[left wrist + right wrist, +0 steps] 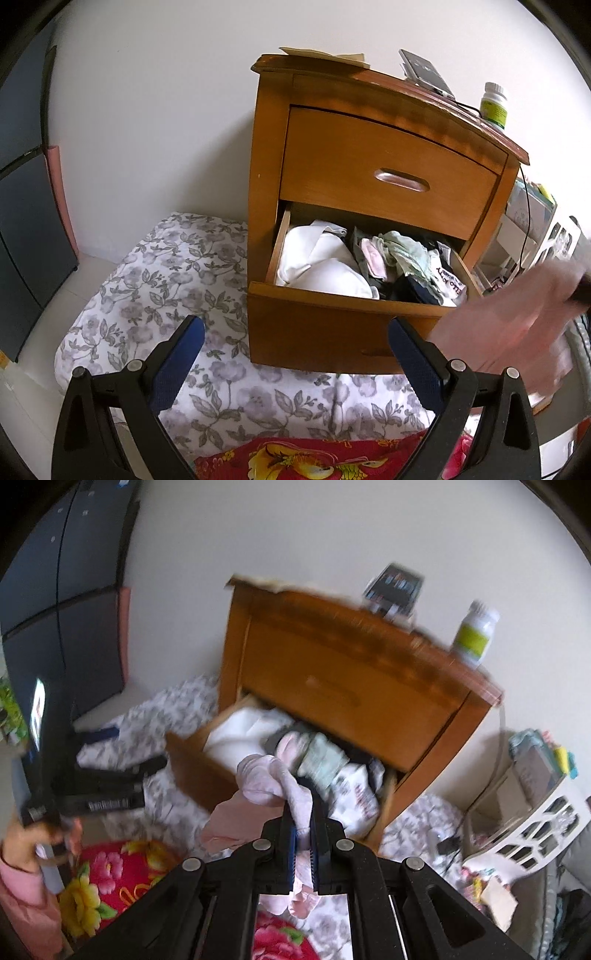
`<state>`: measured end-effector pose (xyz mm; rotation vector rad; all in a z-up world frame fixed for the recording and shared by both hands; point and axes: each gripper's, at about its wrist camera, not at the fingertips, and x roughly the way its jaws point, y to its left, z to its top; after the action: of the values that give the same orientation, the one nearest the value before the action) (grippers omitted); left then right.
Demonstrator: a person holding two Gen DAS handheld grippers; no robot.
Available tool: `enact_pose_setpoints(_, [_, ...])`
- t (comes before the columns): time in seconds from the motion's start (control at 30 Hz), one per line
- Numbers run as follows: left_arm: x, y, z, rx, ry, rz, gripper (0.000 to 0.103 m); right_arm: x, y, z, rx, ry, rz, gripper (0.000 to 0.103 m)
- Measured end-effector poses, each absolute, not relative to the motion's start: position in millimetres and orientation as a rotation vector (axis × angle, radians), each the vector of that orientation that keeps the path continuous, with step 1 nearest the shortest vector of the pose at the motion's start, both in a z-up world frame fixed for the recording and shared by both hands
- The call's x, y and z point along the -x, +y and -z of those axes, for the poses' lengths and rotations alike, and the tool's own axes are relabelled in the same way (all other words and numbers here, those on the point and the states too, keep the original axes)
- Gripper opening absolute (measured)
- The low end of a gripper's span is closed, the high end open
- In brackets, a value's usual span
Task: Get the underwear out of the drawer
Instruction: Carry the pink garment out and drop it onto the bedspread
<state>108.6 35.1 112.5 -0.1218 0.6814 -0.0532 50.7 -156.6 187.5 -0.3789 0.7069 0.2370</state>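
The wooden nightstand's lower drawer (325,295) is pulled out and stuffed with clothes: white bras (325,266), a pale green piece (406,251) and dark items. My right gripper (303,808) is shut on pink underwear (266,779), which hangs in front of the drawer (184,760) and above the bedding. In the left wrist view that underwear is a pink blur (517,325) at the right. My left gripper (295,328) stands open and holds nothing, low in front of the drawer. The right wrist view shows it (138,747) at the left, held by a hand (44,834).
The upper drawer (388,173) is closed. A bottle (494,105) and a dark flat box (424,72) stand on the nightstand top. Grey floral bedding (166,295) and a red floral blanket (110,871) lie below. Right of the nightstand sits a white basket (546,823); a dark cabinet (22,221) stands left.
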Motion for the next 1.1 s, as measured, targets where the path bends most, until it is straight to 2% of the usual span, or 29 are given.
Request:
enact_pose_setpoints(0.7, [-115.1,22.2,-85.2,0.064,0.788,0.039,0.100,-100.2,-176.5,-33.9,0.154,0.957,-0.098,0.007])
enact_pose_setpoints(1.0, [-116.5,14.4,-75.5,0.022,0.831,0.021,0.100,-101.0,-181.8,-4.7,0.094,1.007,-0.096,0.009])
enact_pose_setpoints(1.1, [-116.8,11.2,-72.9,0.008,0.843,0.022,0.100,-99.5,-185.2,-1.5,0.073,1.007,-0.089,0.014])
